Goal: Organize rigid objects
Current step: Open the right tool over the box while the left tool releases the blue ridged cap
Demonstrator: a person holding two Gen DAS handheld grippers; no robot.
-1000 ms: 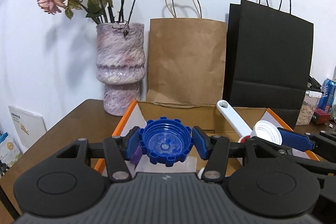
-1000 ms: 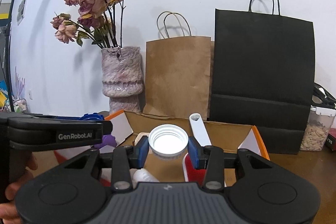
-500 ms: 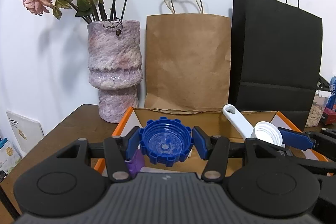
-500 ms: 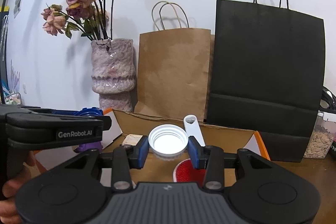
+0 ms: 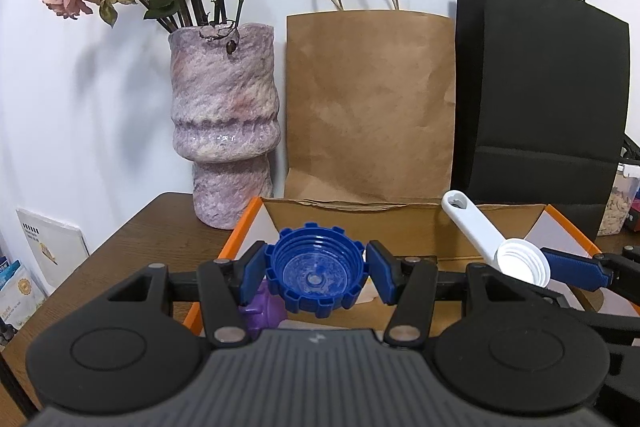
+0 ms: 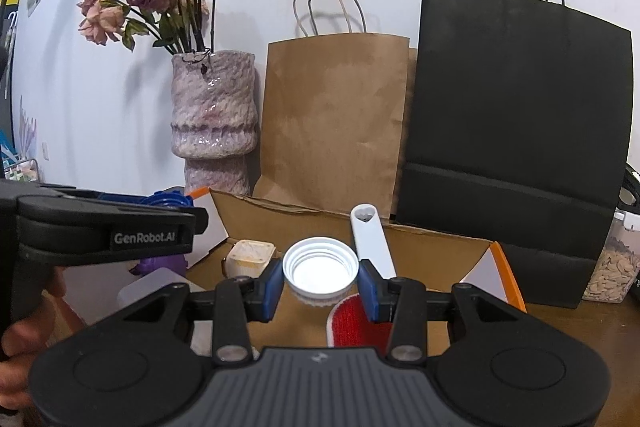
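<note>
Left gripper [image 5: 316, 277]: clamped on blue cap [image 5: 316, 271], above box [image 5: 352, 227]
Right gripper [image 6: 320, 277]: clamped on white cap [image 6: 320, 269]

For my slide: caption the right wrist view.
Right gripper holds white ribbed plastic cap above open cardboard box.

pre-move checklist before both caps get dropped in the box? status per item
1. Left tool shut on the blue cap, pads on both sides: ok.
2. Right tool shut on the white cap, pads on both sides: ok.
3. Both caps held above the open cardboard box: ok.
4. Room under the white cap: red brush and white scoop lie close below: cannot tell.
5. Room under the blue cap: purple object sits just below, rest hidden by the tool: cannot tell.
6. Tools apart from each other: ok.
</note>
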